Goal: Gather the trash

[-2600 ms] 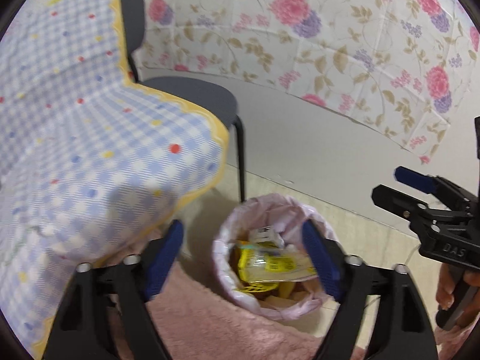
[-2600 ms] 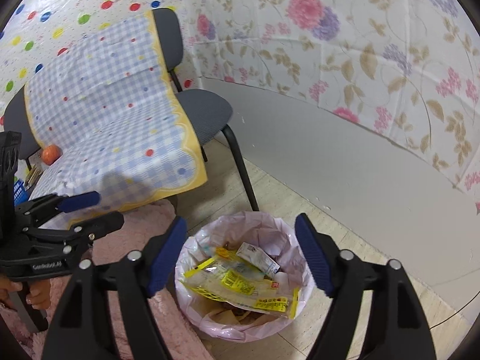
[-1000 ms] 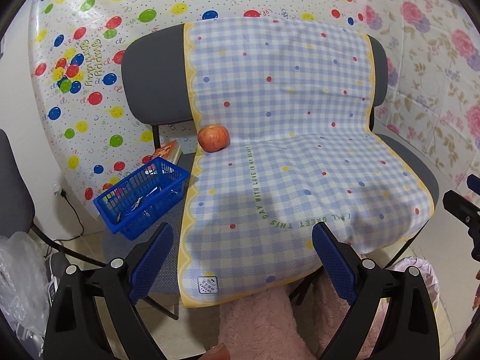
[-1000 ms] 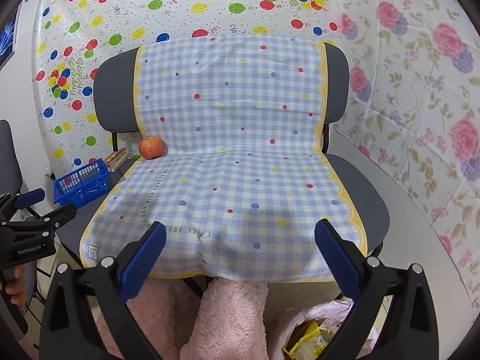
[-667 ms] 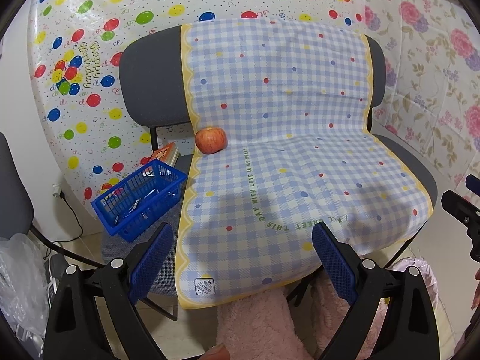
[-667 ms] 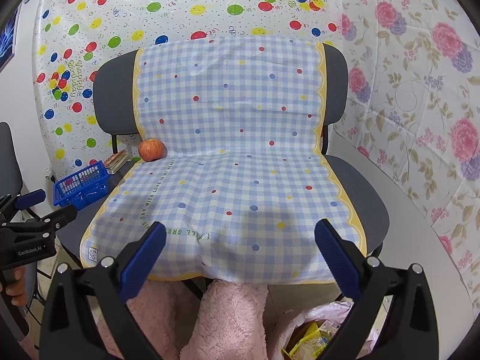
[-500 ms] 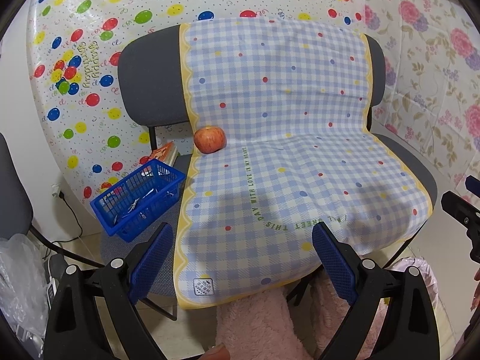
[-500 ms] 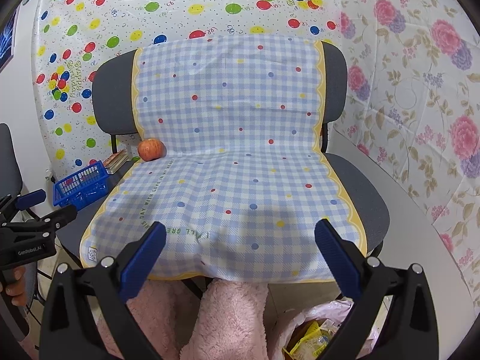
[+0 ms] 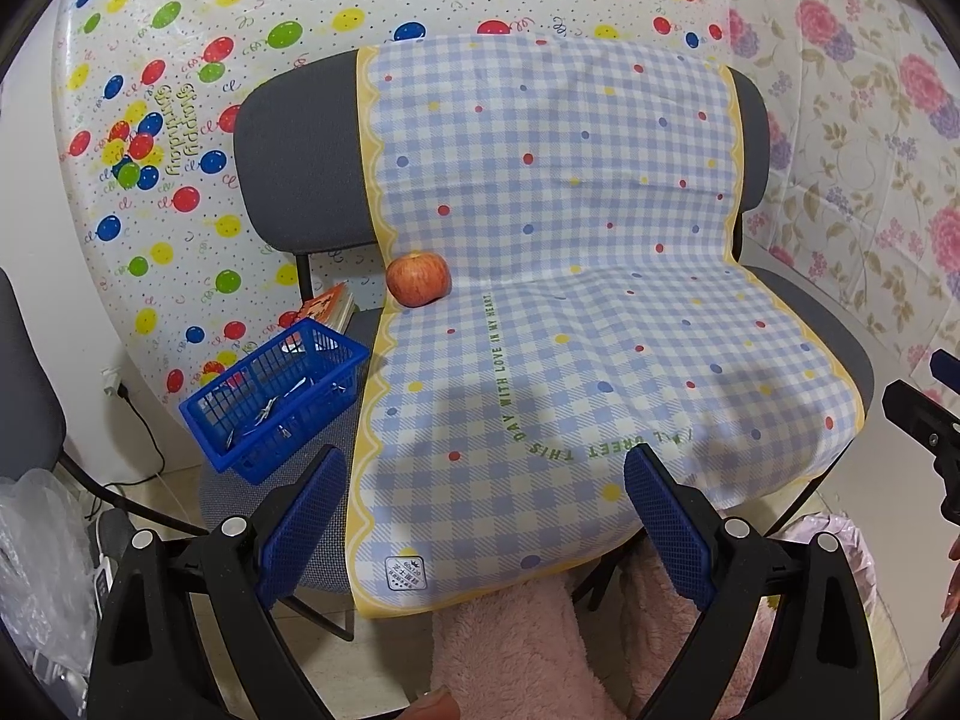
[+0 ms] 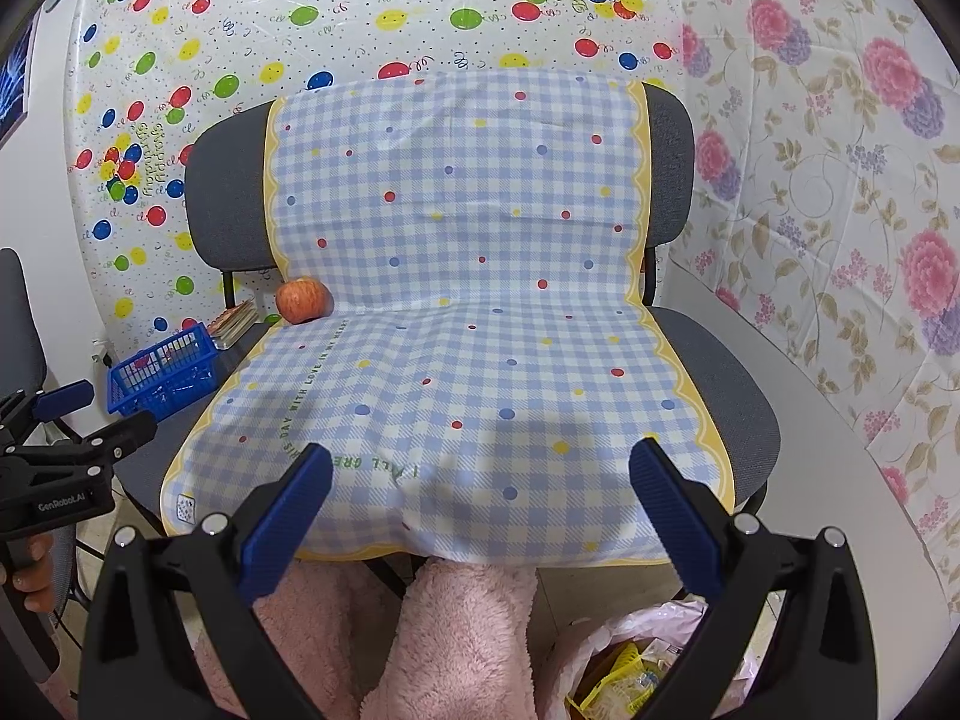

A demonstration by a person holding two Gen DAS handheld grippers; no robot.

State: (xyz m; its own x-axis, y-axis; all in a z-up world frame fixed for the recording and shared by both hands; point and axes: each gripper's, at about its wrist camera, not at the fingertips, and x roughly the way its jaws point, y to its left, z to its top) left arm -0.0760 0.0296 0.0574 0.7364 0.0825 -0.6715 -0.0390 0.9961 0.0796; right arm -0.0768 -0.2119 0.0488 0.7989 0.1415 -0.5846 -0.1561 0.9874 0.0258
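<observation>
Grippers (image 9: 480,516) (image 10: 480,510) level (both agape), apparently facing chair (image 10: 720,396).

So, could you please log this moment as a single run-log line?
left gripper: open, empty | right gripper: open, empty | both face checked cloth | apple on cloth | trash bag low right

The right gripper (image 10: 480,510), its blue-padded fingers (image 10: 288,516) spread wide and empty, faces a grey chair (image 10: 720,396) draped in a checked cloth (image 10: 468,312), with an apple (image 10: 302,299) at the seat's back corner and a pink-lined trash bag (image 10: 624,660) at lower right.
</observation>
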